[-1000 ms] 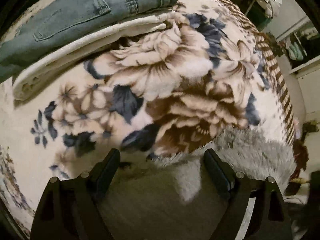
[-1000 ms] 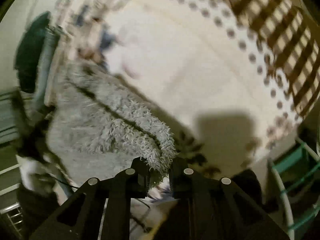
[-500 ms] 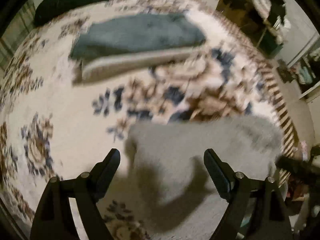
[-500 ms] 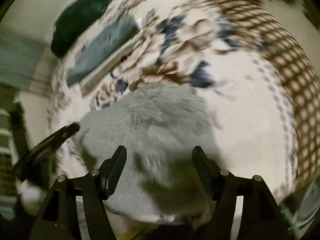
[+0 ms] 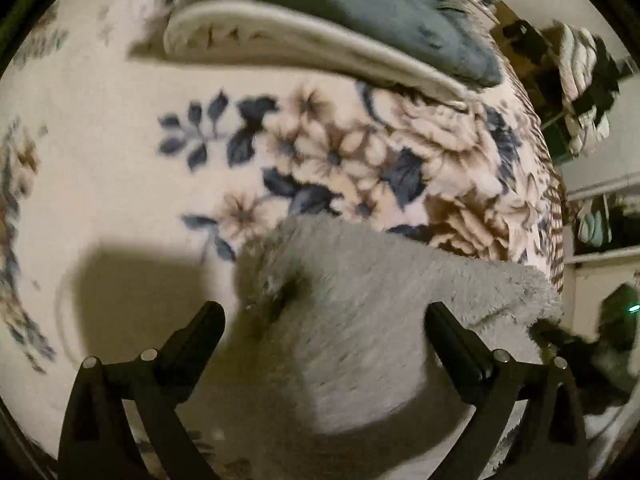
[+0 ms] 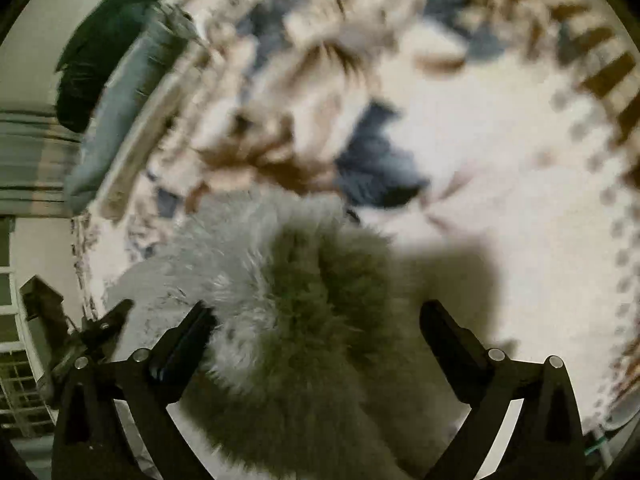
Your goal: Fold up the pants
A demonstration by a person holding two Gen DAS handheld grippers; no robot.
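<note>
So, largest thing first.
Bed: a floral blanket in cream, brown and blue covers the whole surface under both grippers.
Folded stack: blue jeans on top of a cream garment, at the far side of the bed and well apart from the work.
Pants: the grey fuzzy pants lie on the blanket just ahead of both grippers, bunched into a thick folded mound; in the right wrist view the pile fills the space between the fingers.
Change: a second ago the right jaws were pinched on a corner of the grey fabric; half a second ago they had let go, and the cloth now rests on the bed on its own (it looks like a fold has just been laid down).
Meaning: I judge this fold done, with a tidy-up or one more fold left.
Left gripper: jaws spread wide, holding nothing, hovering over the near edge of the pants.
Right gripper: jaws spread wide, empty, above the fuzzy mound.
Writing: no brand, label or text can be read; both views are blurred.
</note>
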